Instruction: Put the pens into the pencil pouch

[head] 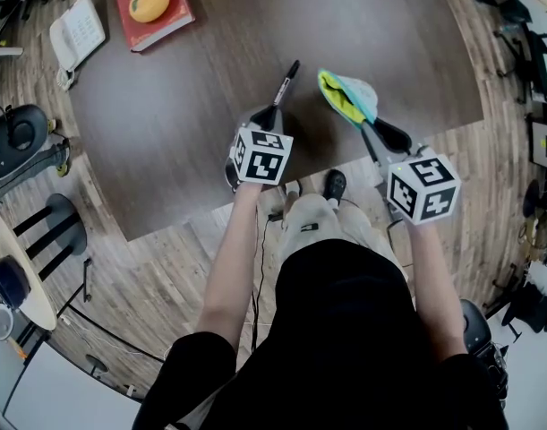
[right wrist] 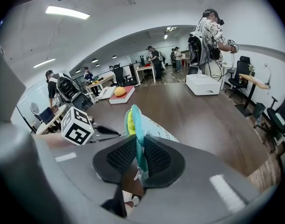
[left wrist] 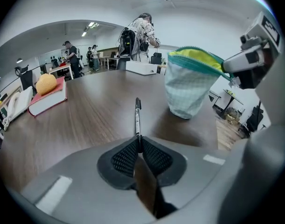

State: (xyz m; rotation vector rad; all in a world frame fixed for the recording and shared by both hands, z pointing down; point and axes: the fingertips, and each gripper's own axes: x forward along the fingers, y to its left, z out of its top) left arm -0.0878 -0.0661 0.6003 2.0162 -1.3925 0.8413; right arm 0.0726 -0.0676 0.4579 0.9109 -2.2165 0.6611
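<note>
The left gripper [head: 269,116] pinches the pen [head: 287,79] by its end. The right gripper [head: 387,134] holds the pouch [head: 346,97] rim, at the pen's 3 o'clock. The mouth seems narrow, so the pen could miss.

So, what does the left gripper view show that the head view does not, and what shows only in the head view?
Only the left gripper view: the left gripper with its pads pressed on the pen, and people standing behind the table. Only the head view: the person's arms, legs and the wooden floor. Both: the pen, the pencil pouch held by the right gripper, and the red book with an orange fruit.
</note>
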